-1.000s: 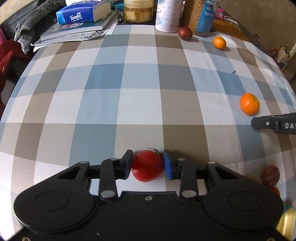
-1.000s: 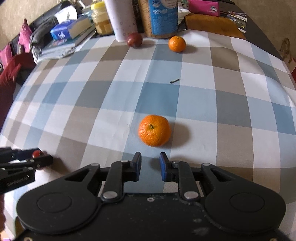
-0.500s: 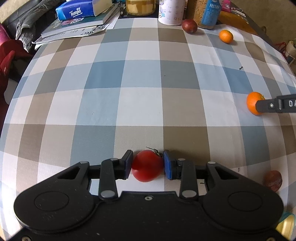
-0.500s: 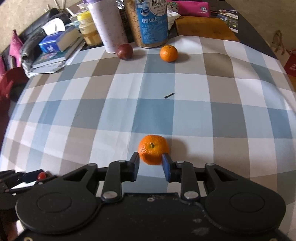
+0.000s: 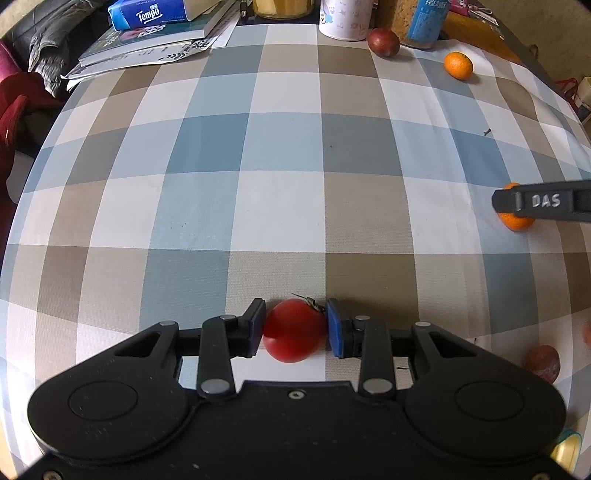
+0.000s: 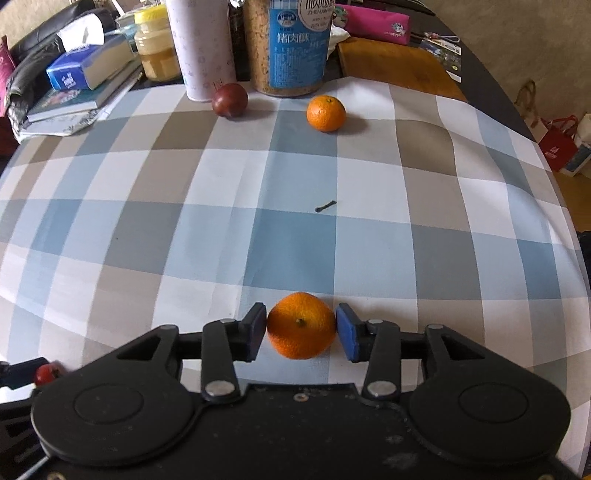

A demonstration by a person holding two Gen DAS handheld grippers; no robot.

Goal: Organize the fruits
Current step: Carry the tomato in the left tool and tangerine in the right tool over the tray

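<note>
My left gripper (image 5: 295,317) is shut on a red tomato (image 5: 293,332) low over the checked tablecloth (image 5: 280,206). The jaws of my right gripper (image 6: 301,310) are opening, and an orange (image 6: 301,326) sits on the cloth between them, the pads close beside it without pressing. In the left wrist view a right finger (image 5: 543,201) covers most of that orange (image 5: 517,221). A second orange (image 6: 325,113) and a dark red plum-like fruit (image 6: 229,100) lie at the far edge. A brownish fruit (image 5: 543,363) rests at the near right.
Along the far edge stand a white cylinder (image 6: 201,48), a blue-labelled canister (image 6: 291,44), a yellow jar (image 6: 157,48), books with a tissue pack (image 5: 147,14), and a wooden board (image 6: 395,66). A small dark twig (image 6: 325,206) lies mid-cloth. The table drops off at the right.
My right gripper moved forward until the orange came between its fingers, and its jaws spread from shut to wide. The left gripper kept its hold on the tomato and tilted a little.
</note>
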